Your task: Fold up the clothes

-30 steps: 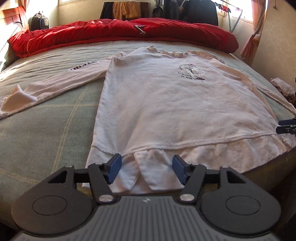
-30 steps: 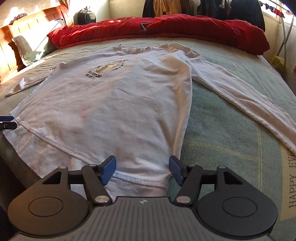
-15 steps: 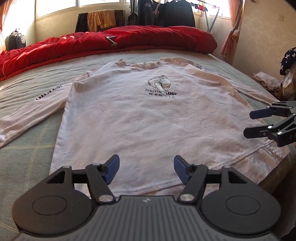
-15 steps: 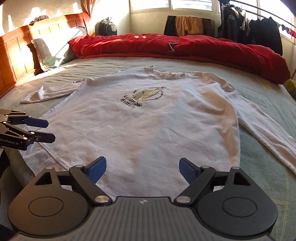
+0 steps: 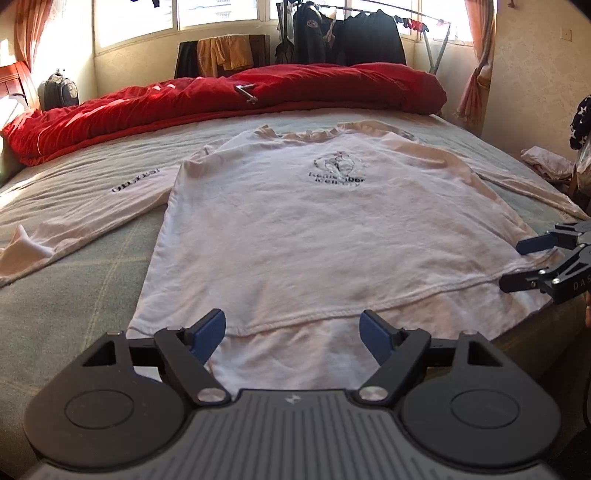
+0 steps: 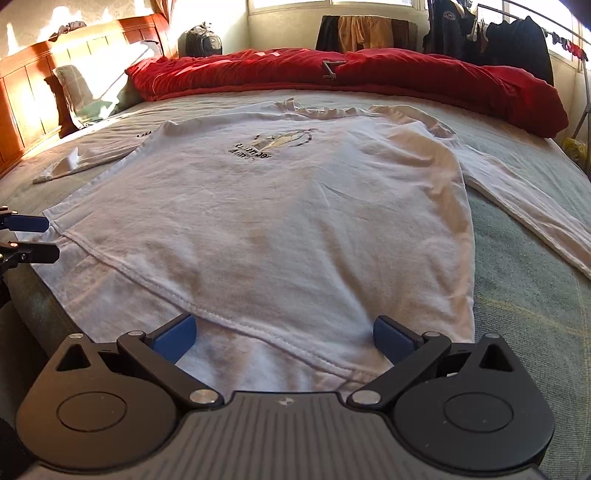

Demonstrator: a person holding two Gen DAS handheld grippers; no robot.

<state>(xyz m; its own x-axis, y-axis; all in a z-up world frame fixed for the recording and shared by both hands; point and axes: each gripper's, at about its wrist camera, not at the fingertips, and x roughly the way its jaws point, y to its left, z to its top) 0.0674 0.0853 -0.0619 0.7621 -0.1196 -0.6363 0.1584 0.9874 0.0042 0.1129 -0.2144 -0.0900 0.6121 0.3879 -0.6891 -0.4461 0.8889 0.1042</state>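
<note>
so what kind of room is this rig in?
A lived-in bedroom, most likely at home: a wide bed with a wooden headboard, a red duvet bunched along its far edge, and clothes hanging on a rack by the window.

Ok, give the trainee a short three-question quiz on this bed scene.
1. True or false: the white shirt lies spread flat on the bed, sleeves out to the sides.
2. What lies bunched along the far edge of the bed? A) red quilt B) blue towel C) grey coat
3. Is cloth pinched in the left gripper or the right gripper?

Key: 1 true. 2 A, the red quilt. 3 Neither; both sets of jaws are opening over the hem, pads clear of the cloth.
</note>
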